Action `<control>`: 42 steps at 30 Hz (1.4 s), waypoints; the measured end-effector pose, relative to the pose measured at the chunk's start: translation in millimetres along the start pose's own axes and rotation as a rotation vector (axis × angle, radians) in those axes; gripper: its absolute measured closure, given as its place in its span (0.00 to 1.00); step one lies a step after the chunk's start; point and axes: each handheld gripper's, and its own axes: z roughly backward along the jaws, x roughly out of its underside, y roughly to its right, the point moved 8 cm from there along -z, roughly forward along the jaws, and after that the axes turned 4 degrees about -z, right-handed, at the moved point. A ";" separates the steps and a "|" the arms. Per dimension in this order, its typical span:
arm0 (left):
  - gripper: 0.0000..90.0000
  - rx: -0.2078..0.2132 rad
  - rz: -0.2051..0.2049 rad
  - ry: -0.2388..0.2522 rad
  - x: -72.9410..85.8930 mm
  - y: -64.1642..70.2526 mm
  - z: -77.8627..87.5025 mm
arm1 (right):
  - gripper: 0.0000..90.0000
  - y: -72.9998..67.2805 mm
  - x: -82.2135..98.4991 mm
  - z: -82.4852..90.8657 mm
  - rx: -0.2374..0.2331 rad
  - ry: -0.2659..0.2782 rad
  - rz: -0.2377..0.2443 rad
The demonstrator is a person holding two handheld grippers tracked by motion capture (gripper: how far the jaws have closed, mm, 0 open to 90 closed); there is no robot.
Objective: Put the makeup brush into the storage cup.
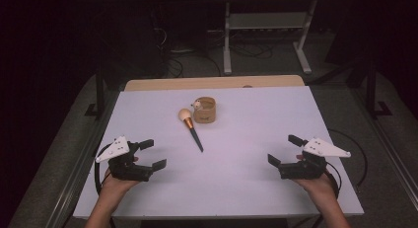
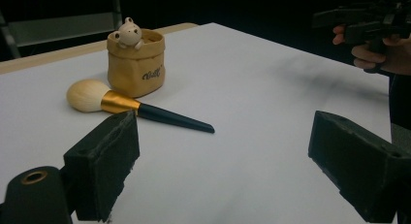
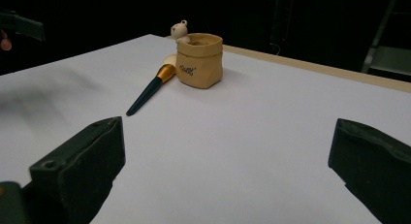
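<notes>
A white table (image 1: 236, 169) seen from above, with a person's two forearms coming in from the near edge, each hand holding a black two-jaw gripper. The left gripper (image 1: 154, 154) rests near the table's near left corner, its jaws spread wide apart with nothing between them. The right gripper (image 1: 285, 150) sits near the near right corner, its jaws likewise spread wide and empty. Both point inward toward the middle of the table, well apart from each other. Toward the far middle of the table lies a makeup brush (image 1: 191, 128) with a cream bristle head, a gold collar and a dark slim handle; it lies flat, head toward the far side, handle tip pointing toward the near side. Just beside the brush head stands a small tan pouch-shaped holder (image 1: 205, 110), upright, with a little cream bear figure (image 1: 196, 104) peeking over its rim. In the left gripper view the brush (image 2: 131, 106) lies in front of the holder (image 2: 136, 64), the head close against its base, beyond the open jaws. In the right gripper view the brush (image 3: 150, 90) lies to the left of the holder (image 3: 199, 60), far past the open jaws. Neither gripper touches the brush or the holder
</notes>
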 end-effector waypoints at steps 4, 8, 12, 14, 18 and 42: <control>0.12 -0.001 -0.005 -0.003 0.4 -0.1 -0.2 | 0.00 0.1 -0.3 0.3 0.001 0.000 0.000; 0.12 -0.001 -0.003 -0.001 -0.8 -2.0 0.4 | 0.00 -0.9 -2.0 -0.5 0.001 0.008 -0.004; 0.12 -0.002 0.000 0.000 -0.9 -2.6 -1.3 | 0.00 -2.0 -3.2 -0.7 -0.001 0.019 0.007; 0.12 -0.003 -0.005 -0.006 -1.6 -2.9 -1.9 | 0.00 -1.4 -1.8 -0.8 0.000 0.010 -0.002; 0.12 -0.003 0.006 0.007 -5.1 -5.0 -4.9 | 0.00 0.0 -0.4 -0.9 0.005 0.012 -0.004; 0.14 -0.025 0.006 0.021 -15.4 -19.8 -20.0 | 0.00 -5.5 -0.2 -3.4 -0.006 0.014 -0.003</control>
